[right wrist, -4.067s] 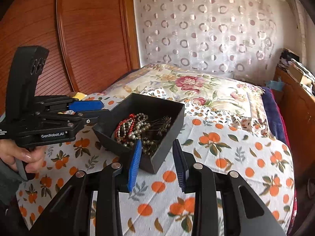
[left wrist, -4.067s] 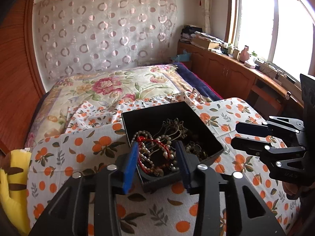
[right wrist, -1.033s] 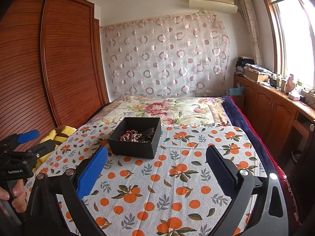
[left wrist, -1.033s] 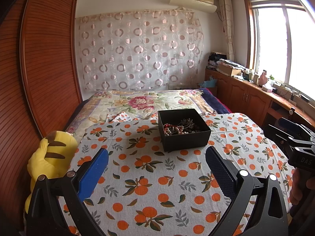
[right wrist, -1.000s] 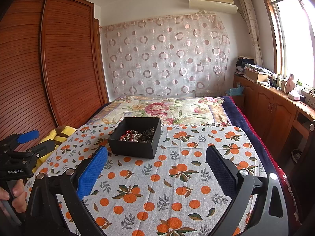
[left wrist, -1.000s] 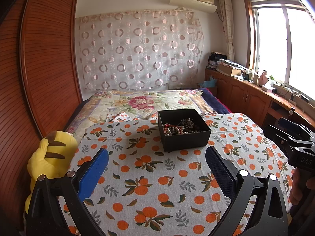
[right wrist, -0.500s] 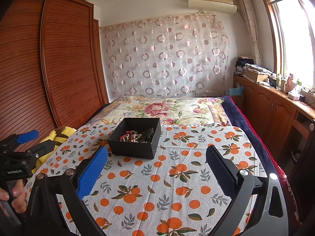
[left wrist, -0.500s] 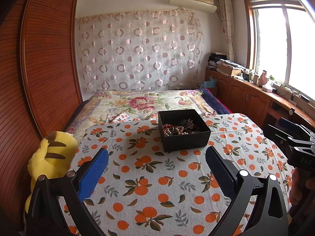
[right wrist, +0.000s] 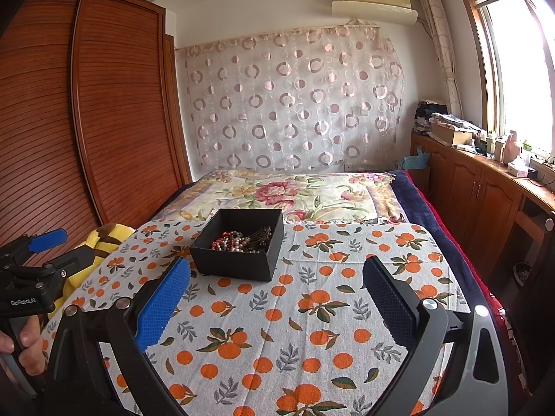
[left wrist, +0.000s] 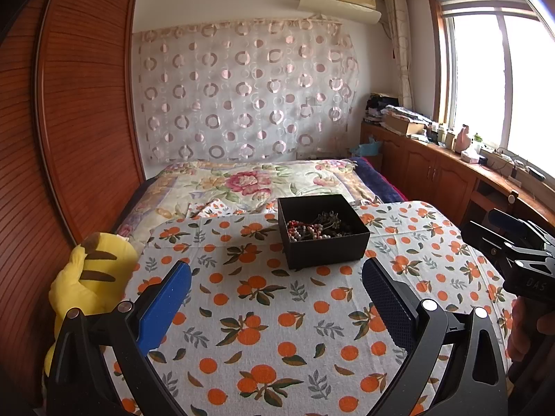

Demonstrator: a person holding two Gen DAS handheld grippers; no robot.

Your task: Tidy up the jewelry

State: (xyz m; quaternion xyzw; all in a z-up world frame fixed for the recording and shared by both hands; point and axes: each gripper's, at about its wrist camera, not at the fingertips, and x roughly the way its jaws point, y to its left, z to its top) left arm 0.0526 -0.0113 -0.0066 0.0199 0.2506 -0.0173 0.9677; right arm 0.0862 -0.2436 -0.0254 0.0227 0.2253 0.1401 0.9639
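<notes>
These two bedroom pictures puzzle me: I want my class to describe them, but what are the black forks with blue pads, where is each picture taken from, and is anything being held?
No robot is here. A person holds a hand tool in each hand, each ending in a two-finger claw with a camera looking out along the fingers. The left wrist view shows the left claw at the bottom edge; the right wrist view shows the right claw. Each tool also appears at the edge of the other's picture. Both claws are open and hold nothing. Ahead, on an orange-print cloth over the bed, sits an open black box containing a tangle of beaded jewelry. A yellow plush toy lies at the left side of the cloth.
</notes>
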